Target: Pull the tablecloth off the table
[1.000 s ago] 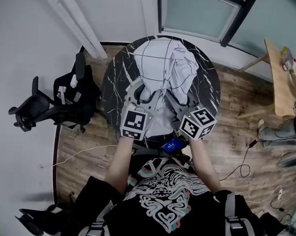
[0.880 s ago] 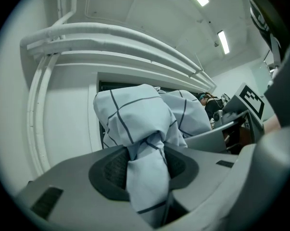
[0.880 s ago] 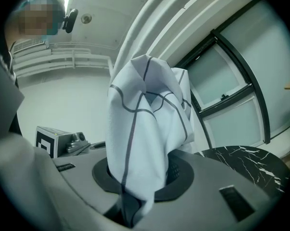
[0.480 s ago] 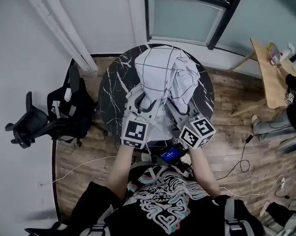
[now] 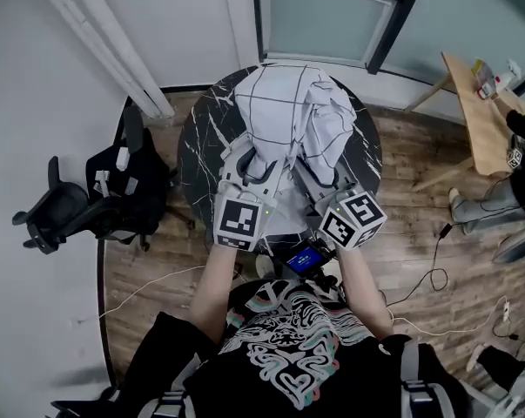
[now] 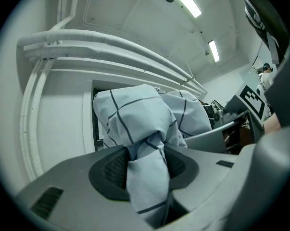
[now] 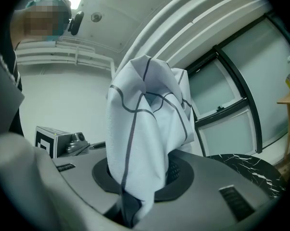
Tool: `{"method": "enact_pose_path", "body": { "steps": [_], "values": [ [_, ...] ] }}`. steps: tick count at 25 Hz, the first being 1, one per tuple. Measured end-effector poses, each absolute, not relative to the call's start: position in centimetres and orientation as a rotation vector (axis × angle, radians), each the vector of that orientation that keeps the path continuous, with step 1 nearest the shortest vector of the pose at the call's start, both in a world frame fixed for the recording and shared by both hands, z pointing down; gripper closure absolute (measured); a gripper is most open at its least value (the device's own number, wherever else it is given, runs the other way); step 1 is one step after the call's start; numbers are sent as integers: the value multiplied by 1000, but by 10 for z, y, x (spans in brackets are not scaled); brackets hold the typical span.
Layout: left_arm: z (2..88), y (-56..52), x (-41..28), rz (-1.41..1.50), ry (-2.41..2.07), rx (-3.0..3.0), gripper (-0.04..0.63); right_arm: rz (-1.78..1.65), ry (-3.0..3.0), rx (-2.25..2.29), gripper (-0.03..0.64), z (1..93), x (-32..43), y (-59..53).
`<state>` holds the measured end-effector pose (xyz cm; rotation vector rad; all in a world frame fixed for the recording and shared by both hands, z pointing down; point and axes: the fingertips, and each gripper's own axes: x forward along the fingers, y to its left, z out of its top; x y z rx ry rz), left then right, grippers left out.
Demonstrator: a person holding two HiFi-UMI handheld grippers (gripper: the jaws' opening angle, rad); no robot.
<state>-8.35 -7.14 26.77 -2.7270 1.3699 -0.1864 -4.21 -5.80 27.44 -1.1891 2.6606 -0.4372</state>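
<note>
White grid-lined tablecloth (image 5: 292, 116) sits all bunched up on the round black marble tabletop (image 5: 201, 146), upper centre of the head view. Left gripper (image 6: 145, 167) and right gripper (image 7: 141, 174) each pinch a fold of its lower edge, side by side.

tablecloth (image 5: 290, 118): soft matt cloth; table (image 5: 201, 146): glossy black marble-look top; floor (image 5: 144, 252): wood planks, smooth
</note>
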Motion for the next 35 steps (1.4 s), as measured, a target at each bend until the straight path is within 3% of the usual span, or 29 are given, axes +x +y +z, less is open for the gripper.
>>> {"method": "enact_pose_path", "body": {
  "steps": [35],
  "values": [
    [256,-92,-63,-188,1322,-2688,451,-462,2588,-1208,495,264,-22,-79]
  ]
}}
